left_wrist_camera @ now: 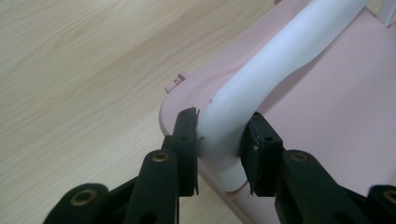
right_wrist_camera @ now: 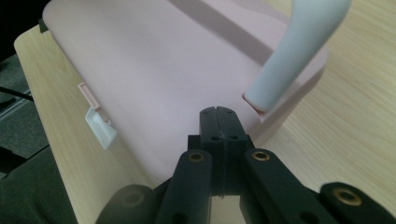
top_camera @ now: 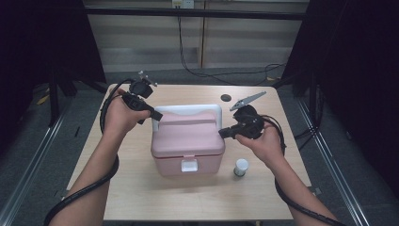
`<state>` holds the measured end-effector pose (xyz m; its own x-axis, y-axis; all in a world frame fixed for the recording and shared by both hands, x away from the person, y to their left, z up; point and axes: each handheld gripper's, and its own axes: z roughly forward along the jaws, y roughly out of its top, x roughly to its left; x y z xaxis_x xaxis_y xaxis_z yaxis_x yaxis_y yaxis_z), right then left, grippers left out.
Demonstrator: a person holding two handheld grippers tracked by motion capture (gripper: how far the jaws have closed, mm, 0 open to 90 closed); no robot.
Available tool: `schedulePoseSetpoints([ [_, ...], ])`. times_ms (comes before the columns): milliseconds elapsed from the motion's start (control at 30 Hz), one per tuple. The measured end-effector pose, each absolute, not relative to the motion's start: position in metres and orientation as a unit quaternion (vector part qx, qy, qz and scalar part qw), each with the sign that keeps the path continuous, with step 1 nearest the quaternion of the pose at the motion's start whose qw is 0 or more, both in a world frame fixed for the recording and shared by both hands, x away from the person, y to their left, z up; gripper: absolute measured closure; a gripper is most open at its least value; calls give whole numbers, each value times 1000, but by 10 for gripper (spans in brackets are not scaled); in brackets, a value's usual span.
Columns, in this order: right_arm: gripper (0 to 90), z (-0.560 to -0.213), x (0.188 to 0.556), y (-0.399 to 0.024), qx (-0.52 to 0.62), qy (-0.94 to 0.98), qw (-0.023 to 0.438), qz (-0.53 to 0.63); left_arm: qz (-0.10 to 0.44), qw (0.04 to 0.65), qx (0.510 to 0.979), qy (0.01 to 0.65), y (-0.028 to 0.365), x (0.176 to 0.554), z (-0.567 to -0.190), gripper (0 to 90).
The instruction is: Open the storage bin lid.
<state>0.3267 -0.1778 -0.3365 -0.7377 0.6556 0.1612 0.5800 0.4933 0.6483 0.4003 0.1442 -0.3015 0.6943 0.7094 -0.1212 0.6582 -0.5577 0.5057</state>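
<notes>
A pink box (top_camera: 188, 139) with a white carry handle (top_camera: 188, 109) and a white front latch (top_camera: 189, 165) stands in the middle of the table. My left gripper (top_camera: 155, 115) is shut on the handle's left end; its pads (left_wrist_camera: 187, 135) press either side of the white handle (left_wrist_camera: 261, 79) near its hinge. My right gripper (top_camera: 223, 133) is shut with nothing in it, its tips (right_wrist_camera: 219, 119) resting against the pink lid (right_wrist_camera: 154, 70) at the box's right edge, beside the handle's right leg (right_wrist_camera: 294, 51).
A small white-capped jar (top_camera: 241, 167) stands on the table (top_camera: 136, 188) right of the box, under my right hand. A dark round hole (top_camera: 226, 98) sits near the table's far edge. Cables trail from both grippers.
</notes>
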Motion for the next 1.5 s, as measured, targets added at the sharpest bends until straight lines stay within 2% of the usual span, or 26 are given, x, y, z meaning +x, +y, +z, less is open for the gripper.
schedulePoseSetpoints([
  [300,900,-337,327,-188,363,870,65,328,49,275,880,384,148,402,-292,690],
  [767,900,-347,327,-193,365,870,56,327,45,282,880,381,150,405,-285,691],
  [1267,900,-355,325,-175,343,878,31,332,51,294,873,385,152,409,-273,692],
  [1500,900,-350,326,-170,333,877,34,343,56,293,874,382,152,409,-276,691],
])
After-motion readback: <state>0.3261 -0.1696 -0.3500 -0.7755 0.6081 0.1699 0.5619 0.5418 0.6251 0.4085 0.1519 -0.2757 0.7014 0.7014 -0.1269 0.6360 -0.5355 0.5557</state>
